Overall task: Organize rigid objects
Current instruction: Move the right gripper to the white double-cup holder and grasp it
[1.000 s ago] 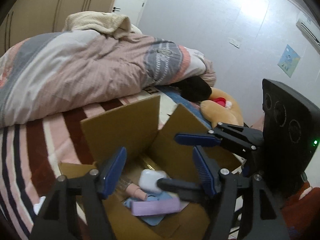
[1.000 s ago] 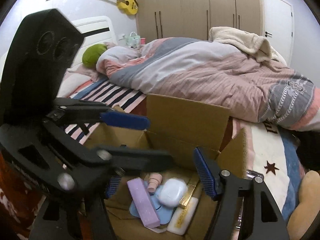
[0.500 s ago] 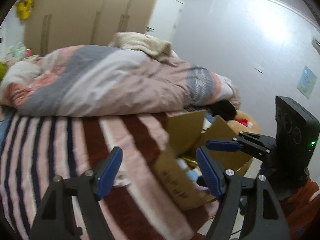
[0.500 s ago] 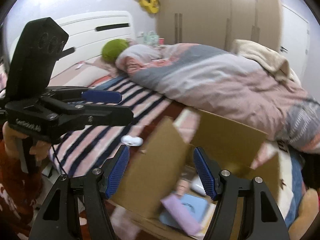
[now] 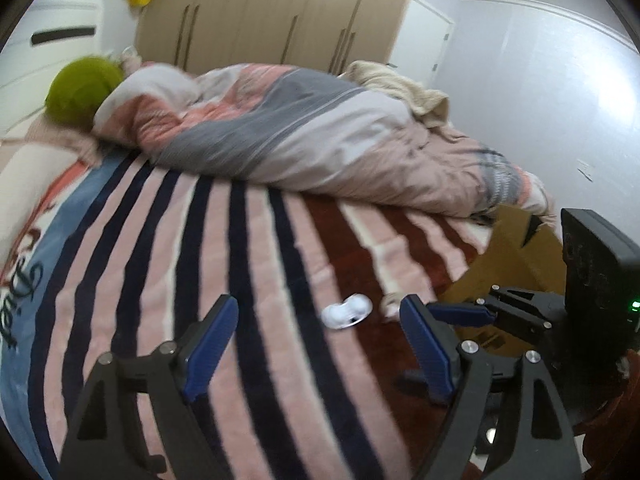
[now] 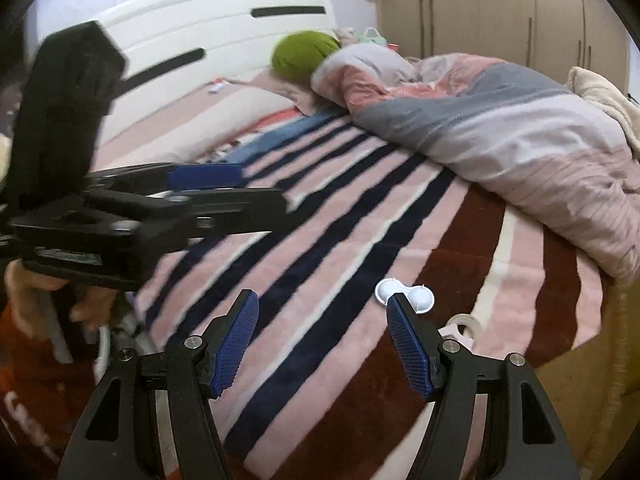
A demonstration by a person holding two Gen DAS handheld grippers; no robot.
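Your right gripper [image 6: 322, 344], wide open and empty, is nearer: the white double-cup piece [image 6: 404, 295] lies crosswise just above its right finger

A two-lobed case [image 6: 405, 297] lies on the blanket [image 6: 340, 240]; quilt [image 6: 500, 128] behind, possibly tape [image 6: 463, 322] beside it.

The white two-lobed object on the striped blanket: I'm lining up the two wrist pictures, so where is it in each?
Left wrist: white two-lobed object lies right of centre, low, between the fingers.
Right wrist: it is lower right, beside the right finger's tip.
Shared landmark: green pillow.
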